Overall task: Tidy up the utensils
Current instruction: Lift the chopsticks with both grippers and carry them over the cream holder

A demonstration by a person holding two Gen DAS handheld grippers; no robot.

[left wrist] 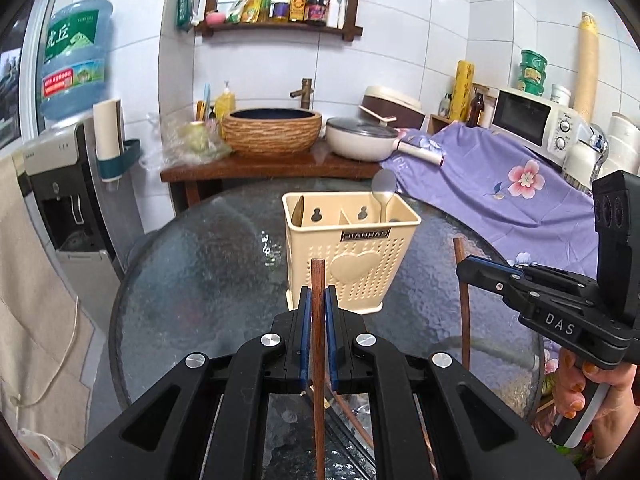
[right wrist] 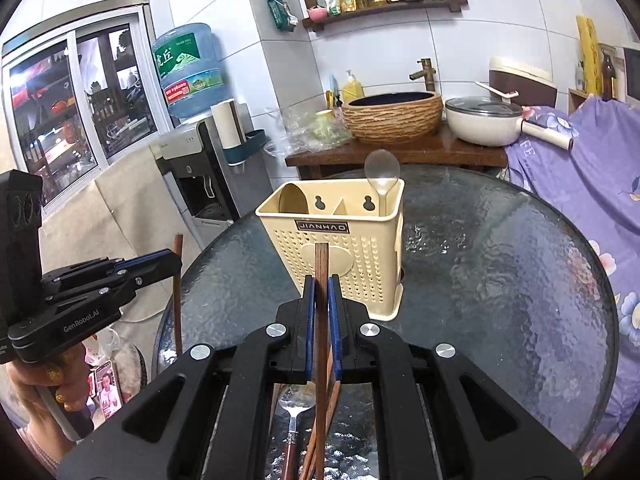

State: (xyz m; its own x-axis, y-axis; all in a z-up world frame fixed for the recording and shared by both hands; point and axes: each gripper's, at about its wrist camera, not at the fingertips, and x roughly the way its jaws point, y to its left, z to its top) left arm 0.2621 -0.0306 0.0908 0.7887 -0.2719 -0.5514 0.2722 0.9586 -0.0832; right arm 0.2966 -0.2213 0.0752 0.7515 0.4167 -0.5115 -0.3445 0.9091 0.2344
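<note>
Left gripper (left wrist: 319, 300) clamped on a brown wooden chopstick (left wrist: 318, 280), blue pads pressed to both its sides, stick standing upright with its squared top poking above the fingertips and its lower length running down below the jaws. Right gripper (right wrist: 321, 292) likewise clamped on a second wooden chopstick (right wrist: 321, 264), also upright, held the same way. Both raised above a round dark glass table (left wrist: 200, 264), side by side and apart; right one seen at the right edge of the left view, left one at the left edge of the right view, each gripped by a hand (left wrist: 580, 384) with painted nails.

Just beyond both, near the table's middle: a cream perforated plastic utensil holder (left wrist: 352, 256) with a heart on its near face and a divider inside. In its right compartment, a clear plastic spoon (left wrist: 383, 192) leaning bowl-up against the far wall; in the left compartment, a rounded brownish piece, possibly another spoon, too hidden to tell.

Below the right gripper, on the near part of the table: a metal spoon with a reddish handle (right wrist: 294, 412) and more wooden chopsticks (right wrist: 330, 408) lying beside it.

Far side: a woven-look basin (left wrist: 272, 130) and a lidded white pan (left wrist: 362, 138) on a wooden stand.
</note>
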